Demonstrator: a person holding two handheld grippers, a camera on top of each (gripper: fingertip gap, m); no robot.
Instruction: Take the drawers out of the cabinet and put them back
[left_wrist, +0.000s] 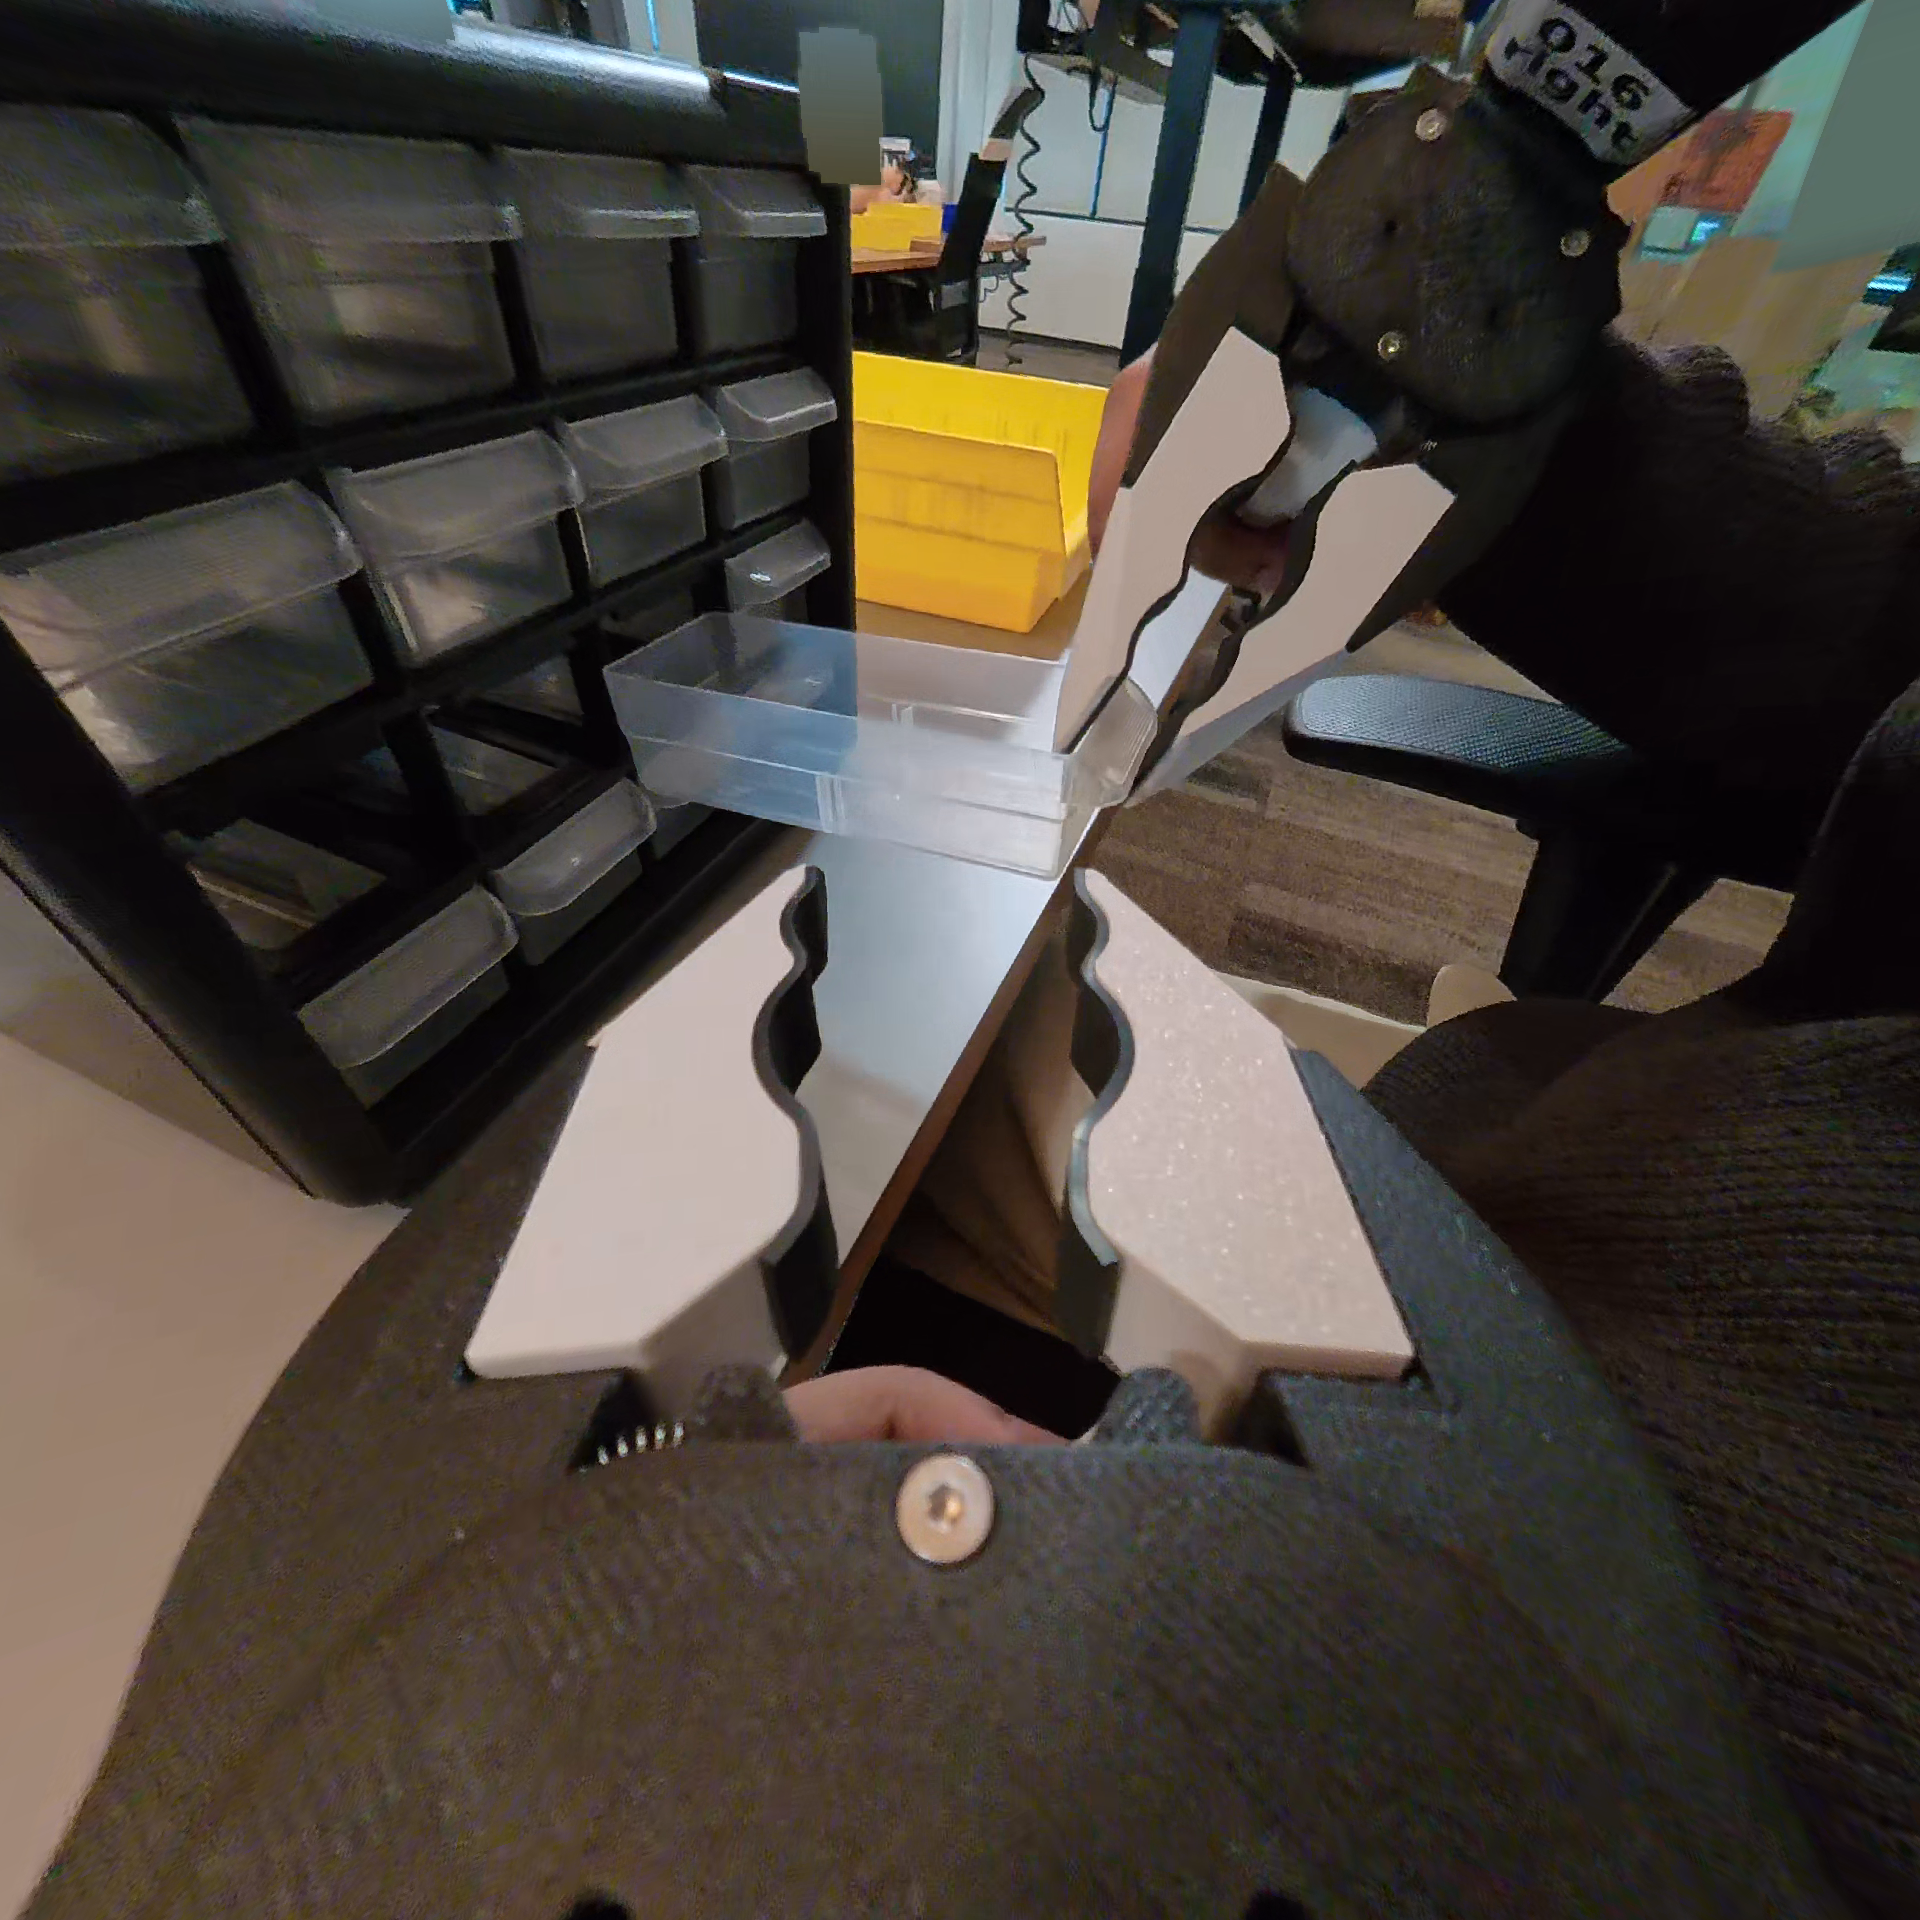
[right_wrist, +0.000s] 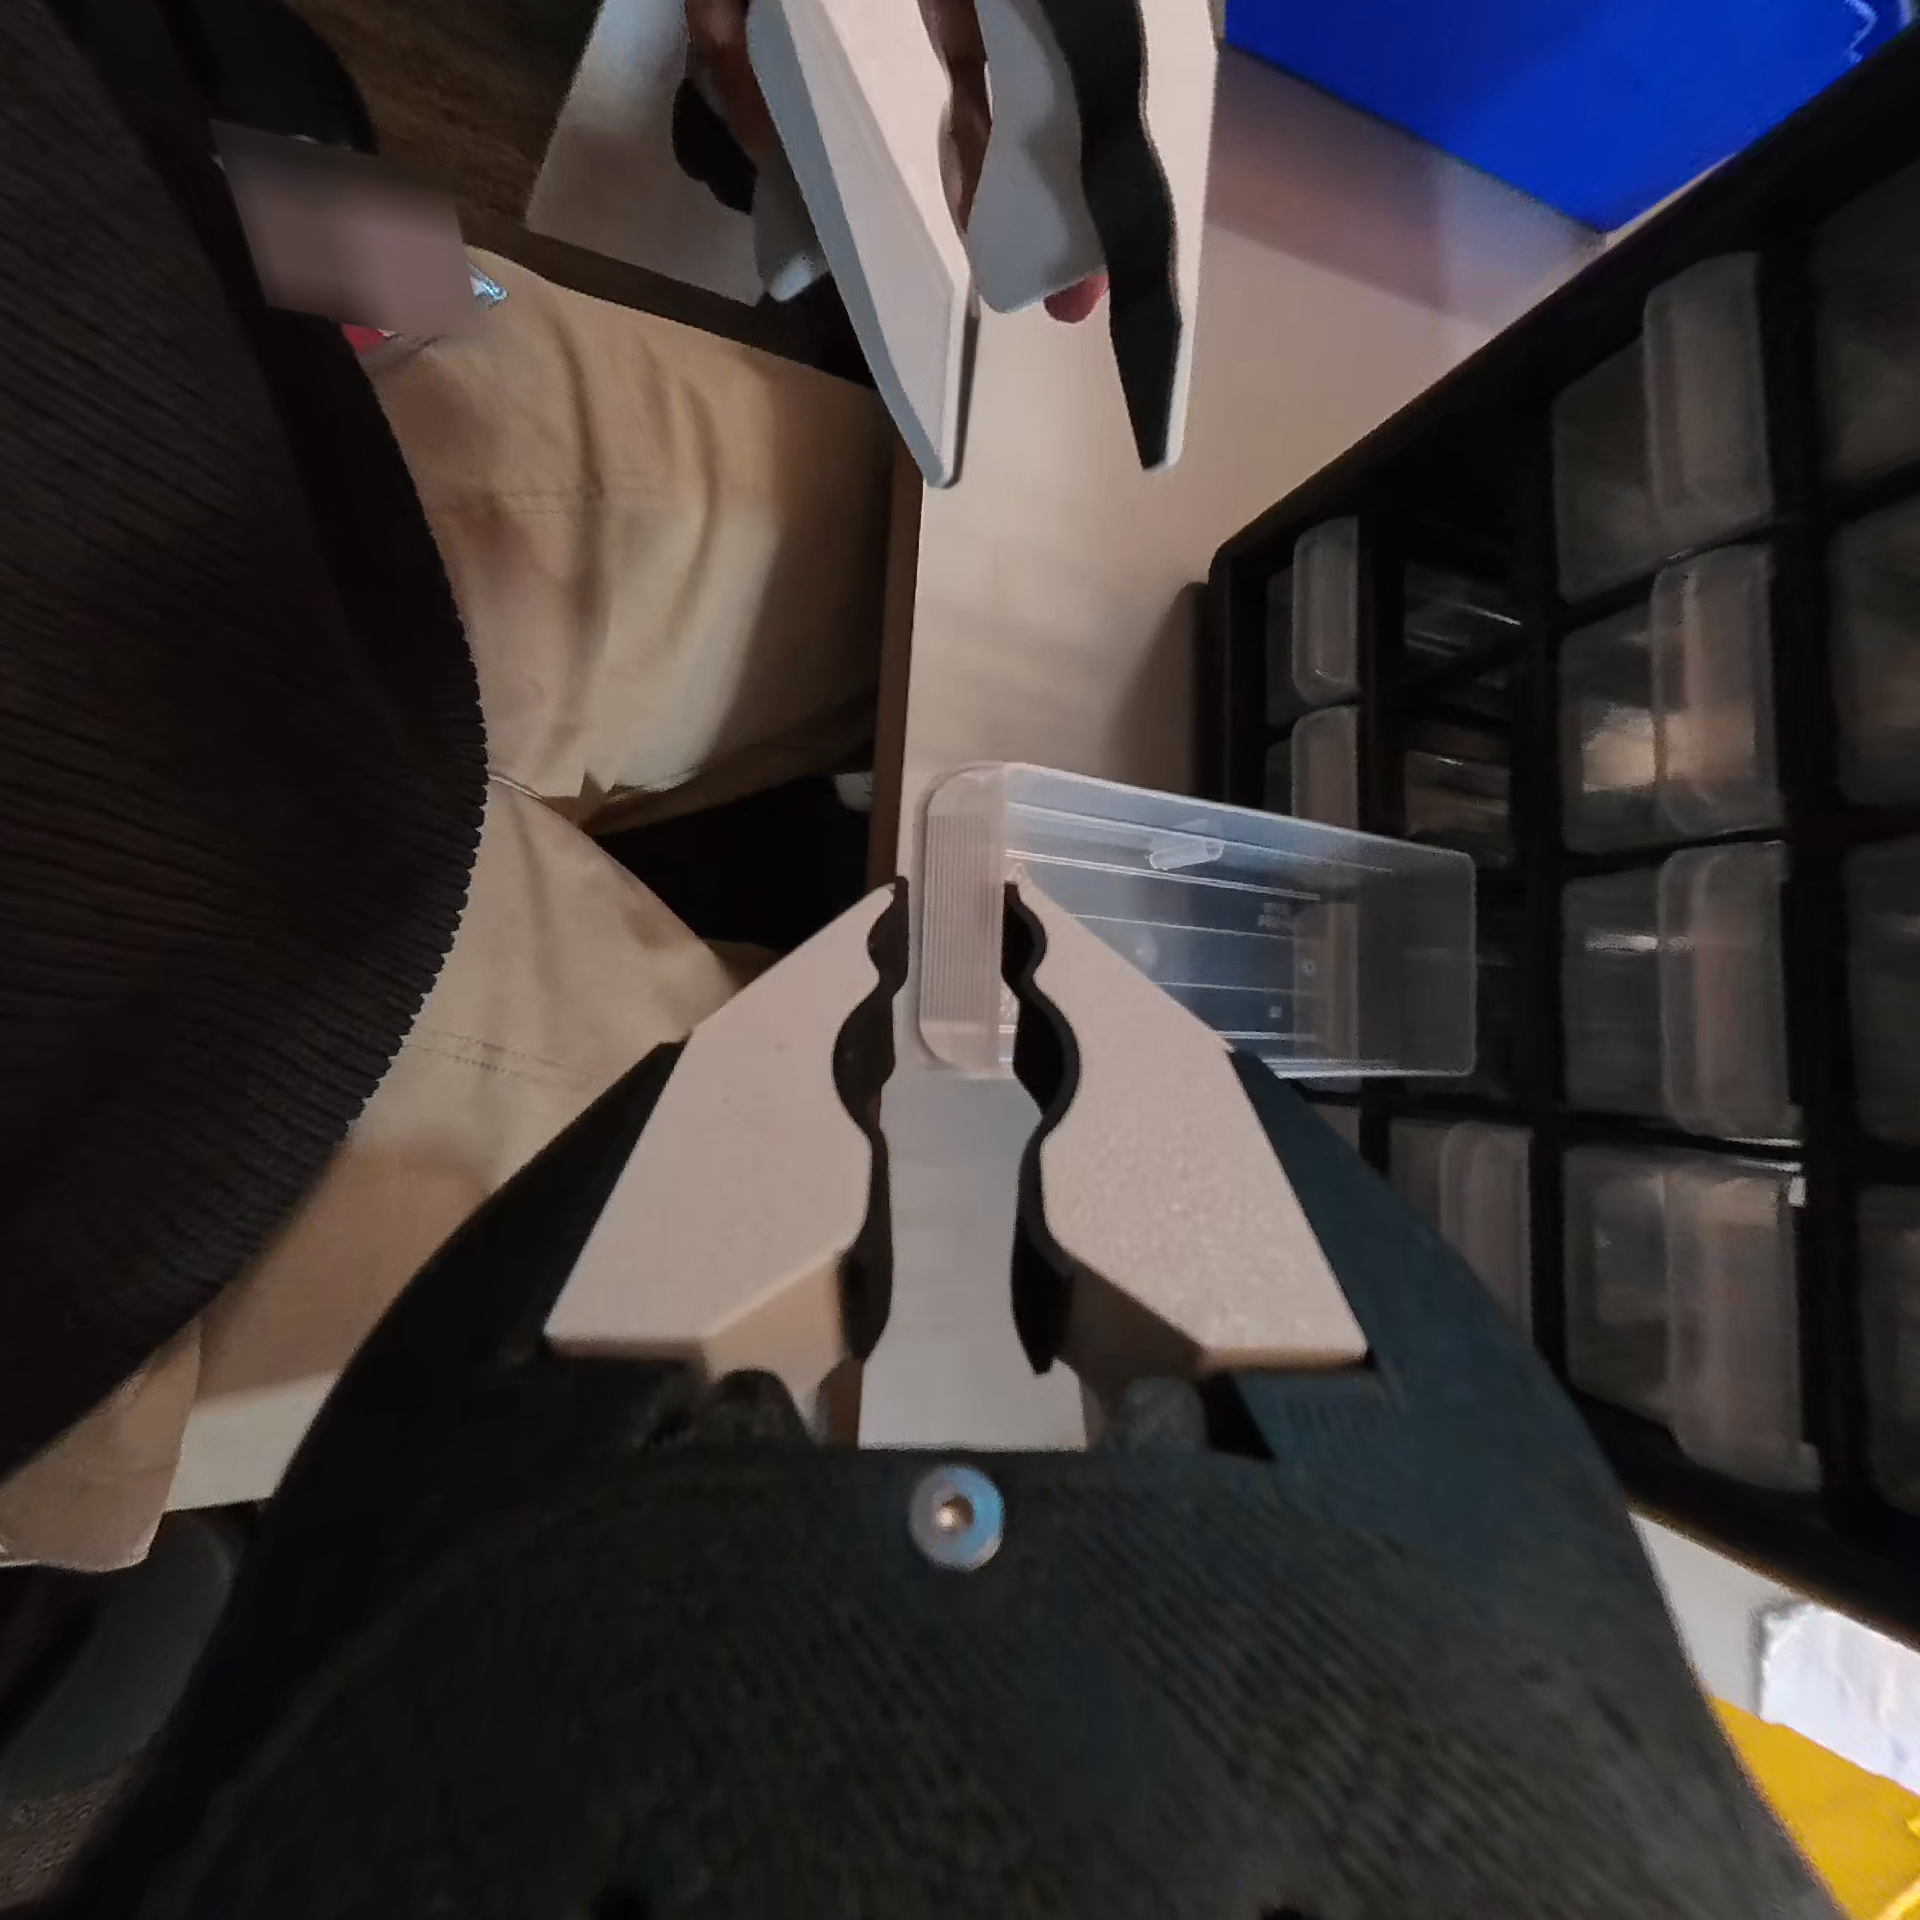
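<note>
Right gripper (right_wrist: 954, 914) is nearly closed on the front lip of the clear drawer (right_wrist: 1236, 935), one fingertip on each side of the ribbed handle, so it carries the drawer in the air by that lip alone. Such a grip leaves the long body free, probably so that the back end can meet a slot first. Left gripper (left_wrist: 940, 883) has its fingers spread wide with nothing between them; it hangs below the drawer, over the table edge (left_wrist: 935, 1122), perhaps ready to support it.

Behind its handle, the drawer lies about level, fully outside the black cabinet (left_wrist: 343, 1101), with its back end near the lower right slots. At least one slot (right_wrist: 1455, 644) there looks open and dark; I cannot tell which slot belongs to this drawer. Between the drawer and the cabinet front a small space remains for aligning. Farther, a yellow bin (left_wrist: 956, 499) stands beside the cabinet, out of the way.
</note>
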